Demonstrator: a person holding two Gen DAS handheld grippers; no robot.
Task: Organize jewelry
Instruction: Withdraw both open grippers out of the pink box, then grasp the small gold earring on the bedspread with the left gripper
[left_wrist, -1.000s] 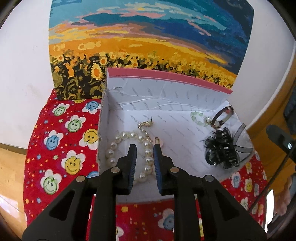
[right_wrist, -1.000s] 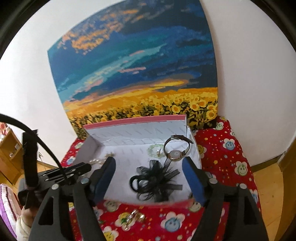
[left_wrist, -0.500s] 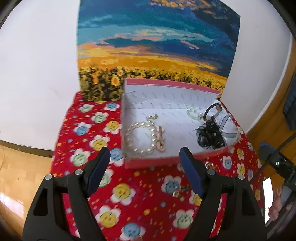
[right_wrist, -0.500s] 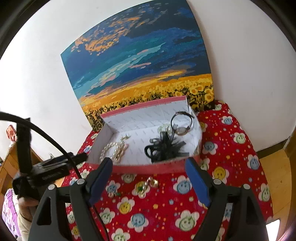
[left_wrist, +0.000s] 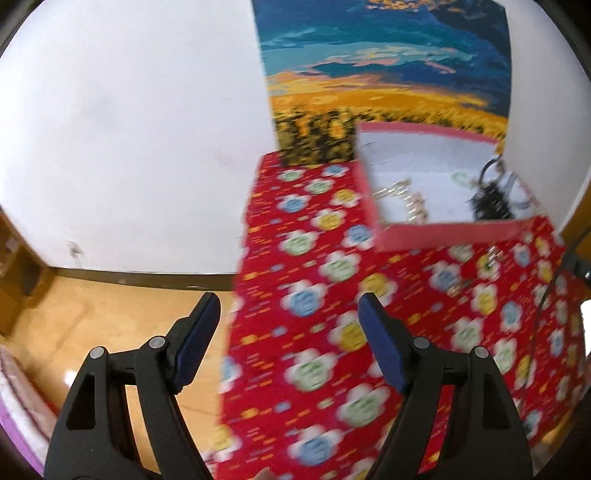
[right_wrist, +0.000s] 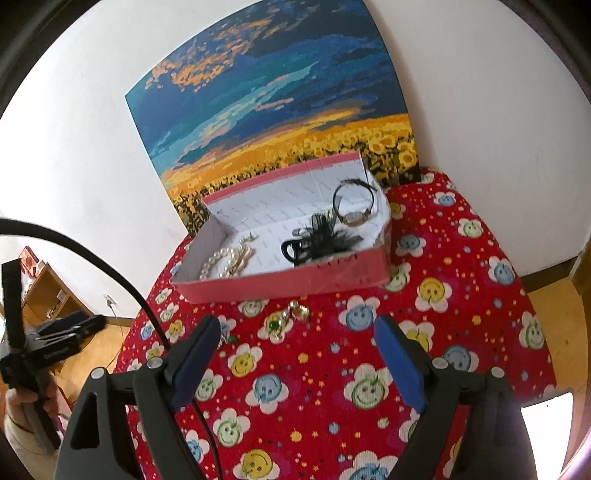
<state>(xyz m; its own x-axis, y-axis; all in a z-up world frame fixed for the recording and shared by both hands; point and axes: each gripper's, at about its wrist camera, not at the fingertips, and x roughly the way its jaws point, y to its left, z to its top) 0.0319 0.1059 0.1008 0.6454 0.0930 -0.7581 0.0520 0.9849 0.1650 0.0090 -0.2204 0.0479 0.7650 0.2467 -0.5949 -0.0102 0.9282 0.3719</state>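
**Open cloth in front, box and painting crowding the back**

Bare red tablecloth (right_wrist: 332, 387) is lying open ahead of the right gripper (right_wrist: 295, 354), broken only by small trinkets (right_wrist: 291, 317) sitting just before the pink box (right_wrist: 295, 280). The box's walls are fencing its contents in, and a painting (right_wrist: 277, 110) is closing off the rear.

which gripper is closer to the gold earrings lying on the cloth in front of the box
Right. The right gripper hovers open just short of the gold earrings; the left gripper hangs over the cloth's left edge, well away.
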